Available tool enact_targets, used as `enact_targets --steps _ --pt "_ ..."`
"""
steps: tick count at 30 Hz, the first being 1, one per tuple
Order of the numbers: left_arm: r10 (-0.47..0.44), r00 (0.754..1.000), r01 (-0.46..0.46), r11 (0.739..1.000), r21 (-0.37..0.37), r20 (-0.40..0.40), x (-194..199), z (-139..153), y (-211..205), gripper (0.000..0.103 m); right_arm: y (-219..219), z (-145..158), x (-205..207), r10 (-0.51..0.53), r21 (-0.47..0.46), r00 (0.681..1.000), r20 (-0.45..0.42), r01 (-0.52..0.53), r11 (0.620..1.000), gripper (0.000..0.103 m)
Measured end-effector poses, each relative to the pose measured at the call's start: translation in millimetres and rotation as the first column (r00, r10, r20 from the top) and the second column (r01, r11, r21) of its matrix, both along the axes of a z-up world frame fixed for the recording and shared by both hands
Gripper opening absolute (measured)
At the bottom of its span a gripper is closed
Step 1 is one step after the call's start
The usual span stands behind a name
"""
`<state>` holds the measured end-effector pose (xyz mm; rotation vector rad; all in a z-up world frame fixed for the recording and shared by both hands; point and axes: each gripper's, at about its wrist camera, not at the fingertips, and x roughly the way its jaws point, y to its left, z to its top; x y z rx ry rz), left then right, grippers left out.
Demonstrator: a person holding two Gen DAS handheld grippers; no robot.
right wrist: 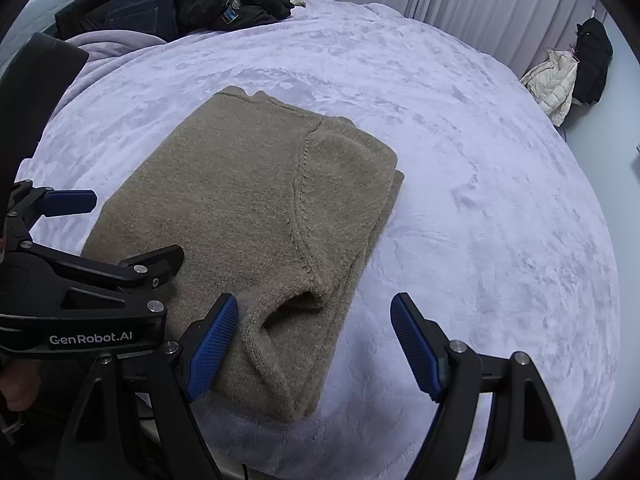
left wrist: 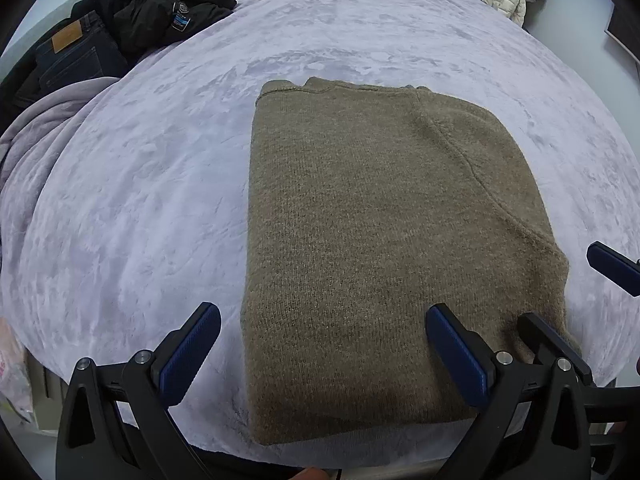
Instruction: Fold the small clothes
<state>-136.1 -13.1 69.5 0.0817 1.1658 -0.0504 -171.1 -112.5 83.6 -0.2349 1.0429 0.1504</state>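
Left tool (left wrist: 323, 354): black frame, blue ribbed pads, jaws spread wide with nothing pinched. It points steeply down over the near edge of the folded olive-brown knitted sweater (left wrist: 360, 240); one pad hangs over the bed cover just left of the sweater, the other over the knit near its right side. Contact between pads and fabric cannot be told. Right tool (right wrist: 314, 344): same build, jaws likewise spread, nothing between the pads. Its left pad sits over the sweater's near right corner beside an open sleeve cuff (right wrist: 292, 310); its right pad is over bare cover. In the right wrist view the left tool shows at the left edge, bearing white "GenRobot.AI" lettering. The sweater lies flat as a compact rectangle near the front of the bed, a raglan seam curving across its top layer, lower layers showing along the right edge. It rests on a pale lilac plush bed cover (left wrist: 140, 200). Far left corner of bed: dark blue jeans (left wrist: 76, 56) with a tan patch and a black jacket (left wrist: 160, 12), piled together. Far right, off the bed: a cream quilted jacket (right wrist: 554, 84), hanging.
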Motion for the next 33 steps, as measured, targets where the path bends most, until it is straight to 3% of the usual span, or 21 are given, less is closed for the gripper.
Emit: enact_targets --steps 33 --pt "-0.01 1.0 0.009 0.998 0.063 0.025 -9.7 15.4 -27.5 0.103 -18.9 8.1 -13.7 0.005 0.062 0.999 0.046 -0.008 0.998 0.081"
